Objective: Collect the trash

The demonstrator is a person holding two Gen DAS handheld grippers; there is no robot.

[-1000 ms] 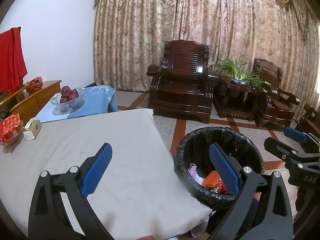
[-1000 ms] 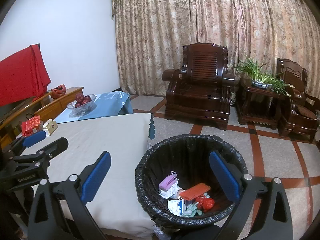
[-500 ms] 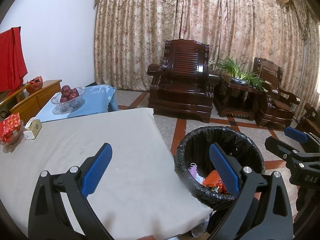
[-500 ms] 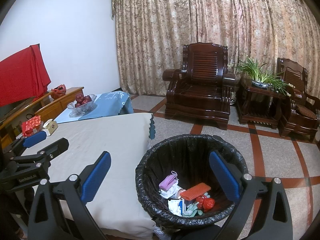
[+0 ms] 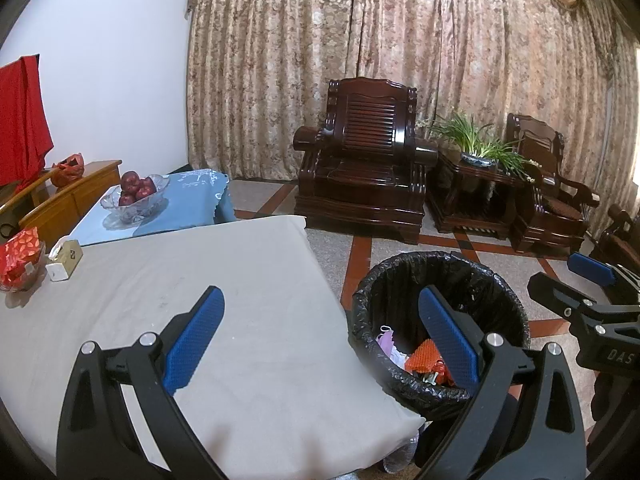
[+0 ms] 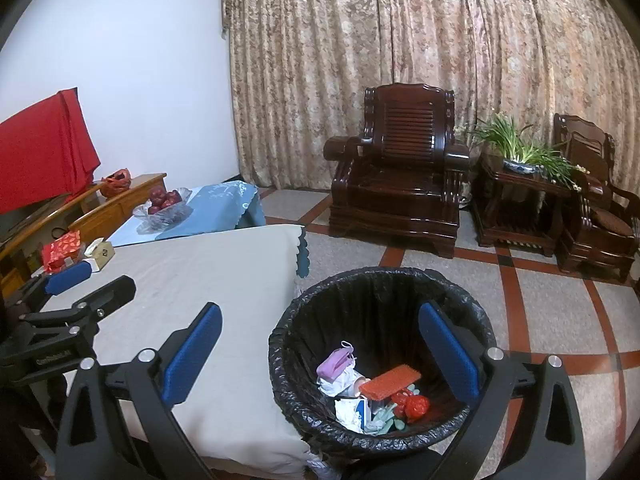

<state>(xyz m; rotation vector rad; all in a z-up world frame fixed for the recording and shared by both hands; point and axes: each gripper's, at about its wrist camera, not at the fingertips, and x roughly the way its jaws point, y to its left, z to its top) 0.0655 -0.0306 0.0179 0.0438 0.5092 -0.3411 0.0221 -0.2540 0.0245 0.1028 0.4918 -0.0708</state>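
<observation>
A bin with a black liner (image 6: 380,280) stands on the floor by the table's right edge; it also shows in the left wrist view (image 5: 400,264). Inside lie several pieces of trash: an orange sponge-like piece (image 6: 390,381), a purple item (image 6: 336,362), red wrappers (image 6: 412,402) and white paper (image 6: 352,410). My left gripper (image 5: 320,338) is open and empty above the table's near right part. My right gripper (image 6: 320,354) is open and empty above the bin. Each gripper shows at the edge of the other's view.
The table under a grey cloth (image 5: 180,280) bears a small tissue box (image 5: 64,260) and red packets (image 5: 20,254) at its far left. A glass bowl of apples (image 5: 136,194) sits on a blue cloth. Dark wooden armchairs (image 5: 368,168) and a potted plant (image 5: 476,144) stand by the curtain.
</observation>
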